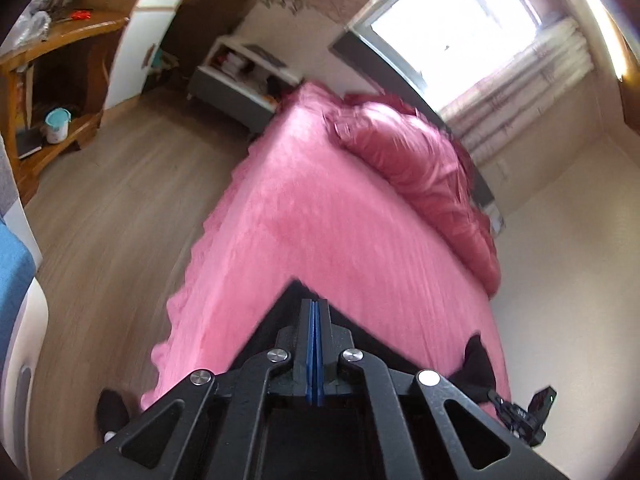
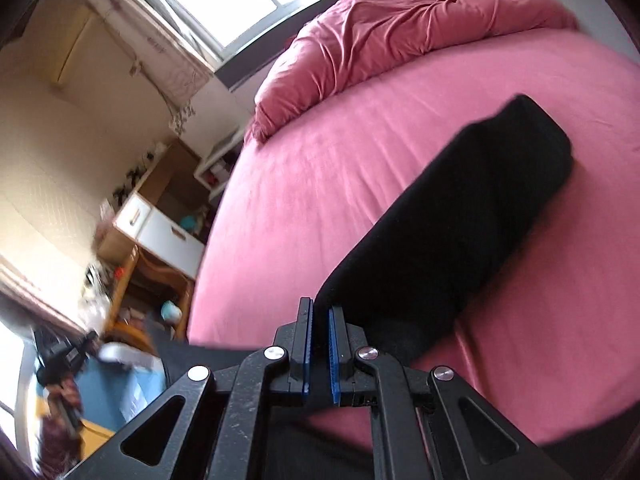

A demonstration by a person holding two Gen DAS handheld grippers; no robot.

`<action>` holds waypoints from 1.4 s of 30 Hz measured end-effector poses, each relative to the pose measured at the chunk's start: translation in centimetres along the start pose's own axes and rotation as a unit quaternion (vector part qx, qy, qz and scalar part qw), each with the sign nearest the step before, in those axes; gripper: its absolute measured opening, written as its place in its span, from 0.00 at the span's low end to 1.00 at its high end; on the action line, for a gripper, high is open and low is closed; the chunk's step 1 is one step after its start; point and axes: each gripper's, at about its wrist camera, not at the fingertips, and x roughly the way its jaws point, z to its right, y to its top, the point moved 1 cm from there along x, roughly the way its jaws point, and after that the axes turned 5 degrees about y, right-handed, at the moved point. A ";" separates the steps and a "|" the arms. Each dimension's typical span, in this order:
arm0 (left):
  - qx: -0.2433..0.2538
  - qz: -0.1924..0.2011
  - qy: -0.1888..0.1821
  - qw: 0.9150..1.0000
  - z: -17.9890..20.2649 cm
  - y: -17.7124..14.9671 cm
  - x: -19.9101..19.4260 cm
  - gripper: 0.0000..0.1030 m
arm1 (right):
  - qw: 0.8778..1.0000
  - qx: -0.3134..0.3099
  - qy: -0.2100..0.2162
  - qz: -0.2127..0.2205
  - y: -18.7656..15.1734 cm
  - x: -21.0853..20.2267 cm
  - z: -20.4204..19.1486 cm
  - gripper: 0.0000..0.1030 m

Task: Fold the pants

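In the left wrist view, the left gripper (image 1: pixel 316 304) is sitting at the bottom centre with its blue pads pressed together, pinching black pants (image 1: pixel 280 320) whose fabric is spreading out beneath it over the pink bed sheet (image 1: pixel 320 220). In the right wrist view, the right gripper (image 2: pixel 320 312) is pinching the near end of the pants (image 2: pixel 460 220), which are stretching toward the upper right across the sheet (image 2: pixel 300 200). A crumpled pink duvet (image 2: pixel 400 28) is lying along the top.
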 end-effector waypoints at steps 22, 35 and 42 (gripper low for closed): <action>0.037 -0.151 0.128 0.980 0.6 -1.1 21.6 0.45 | 0.999 0.011 -0.023 -0.028 -1.4 2.9 2.8 0.07; 0.092 -0.124 0.142 0.978 4.9 0.0 20.7 0.07 | 0.999 0.021 -0.035 -0.031 -1.3 3.8 3.0 0.07; 0.058 0.012 0.050 0.997 5.3 3.7 4.9 0.07 | 1.000 0.023 0.011 0.004 -1.9 1.8 1.1 0.07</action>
